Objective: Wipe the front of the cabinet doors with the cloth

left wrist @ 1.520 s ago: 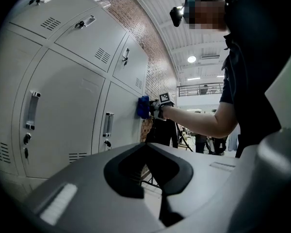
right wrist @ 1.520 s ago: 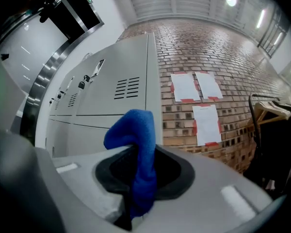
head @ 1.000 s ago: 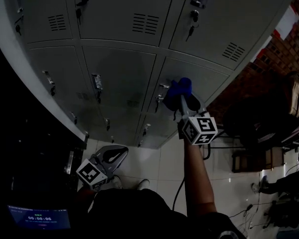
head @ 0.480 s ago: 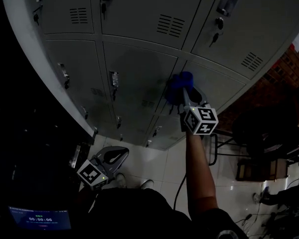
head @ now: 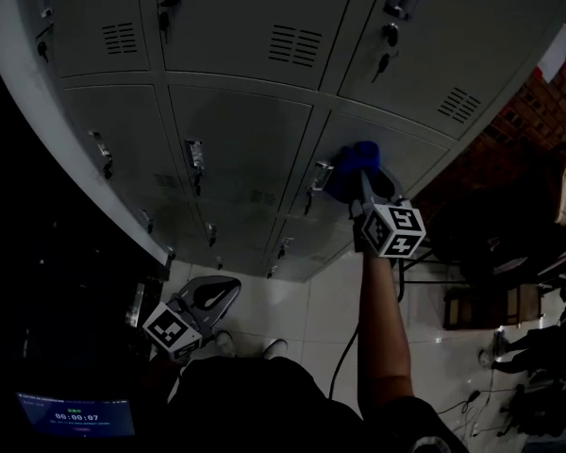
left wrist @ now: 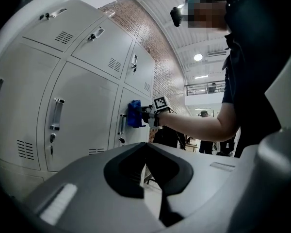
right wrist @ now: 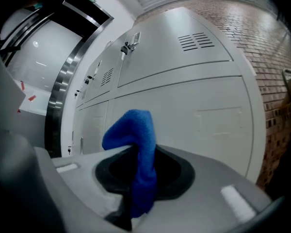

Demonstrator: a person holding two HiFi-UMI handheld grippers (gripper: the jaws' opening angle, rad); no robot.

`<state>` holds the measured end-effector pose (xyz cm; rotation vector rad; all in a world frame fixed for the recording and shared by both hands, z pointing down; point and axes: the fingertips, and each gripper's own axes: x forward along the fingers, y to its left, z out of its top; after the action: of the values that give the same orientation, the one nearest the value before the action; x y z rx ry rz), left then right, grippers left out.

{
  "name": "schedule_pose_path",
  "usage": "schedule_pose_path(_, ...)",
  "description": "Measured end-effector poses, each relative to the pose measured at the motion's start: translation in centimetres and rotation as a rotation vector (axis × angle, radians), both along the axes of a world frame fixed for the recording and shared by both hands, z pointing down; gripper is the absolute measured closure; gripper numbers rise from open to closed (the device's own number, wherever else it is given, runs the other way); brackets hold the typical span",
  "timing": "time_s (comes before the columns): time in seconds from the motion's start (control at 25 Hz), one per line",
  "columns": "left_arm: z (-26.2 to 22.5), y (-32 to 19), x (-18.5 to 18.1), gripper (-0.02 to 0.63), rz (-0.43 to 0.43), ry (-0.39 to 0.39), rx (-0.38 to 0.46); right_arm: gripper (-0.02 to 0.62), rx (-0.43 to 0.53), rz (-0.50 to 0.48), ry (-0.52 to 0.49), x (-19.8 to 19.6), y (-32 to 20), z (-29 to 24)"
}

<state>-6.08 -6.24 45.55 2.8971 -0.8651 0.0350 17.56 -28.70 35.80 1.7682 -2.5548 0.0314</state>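
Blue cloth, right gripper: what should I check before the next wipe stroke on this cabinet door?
1. Blue cloth clamped in the right gripper jaws: ok.
2. Cloth against the cabinet door: ok, it appears to touch in the left gripper view.
3. Stroke path clear of the door handle: not ok, it sits right beside the cloth.
4. Left gripper jaws together, empty, held low away from the doors: ok.
5. Wiped area clean: cannot tell, the head view is too dark.

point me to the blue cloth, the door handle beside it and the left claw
blue cloth [right wrist: 139, 144], right gripper view, the fold between the jaws
door handle [left wrist: 121, 124], left gripper view, middle of its bar
left claw [left wrist: 146, 147], left gripper view, where its shut tips meet
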Motion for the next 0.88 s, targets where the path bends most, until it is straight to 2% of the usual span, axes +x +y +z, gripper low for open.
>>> schedule_pose_path(0.56,1.0,-0.5,3.1,0.606,0.065,-0.013,0.002,0.528,0.009,0.235,-0.011,13.3,1.8,-0.1)
schedule_pose_path(0.88,1.6,0.0,3.8,0.606,0.081,-0.019,-0.006,0.528,0.001,0.303,-0.021,16.8,2.7,0.3)
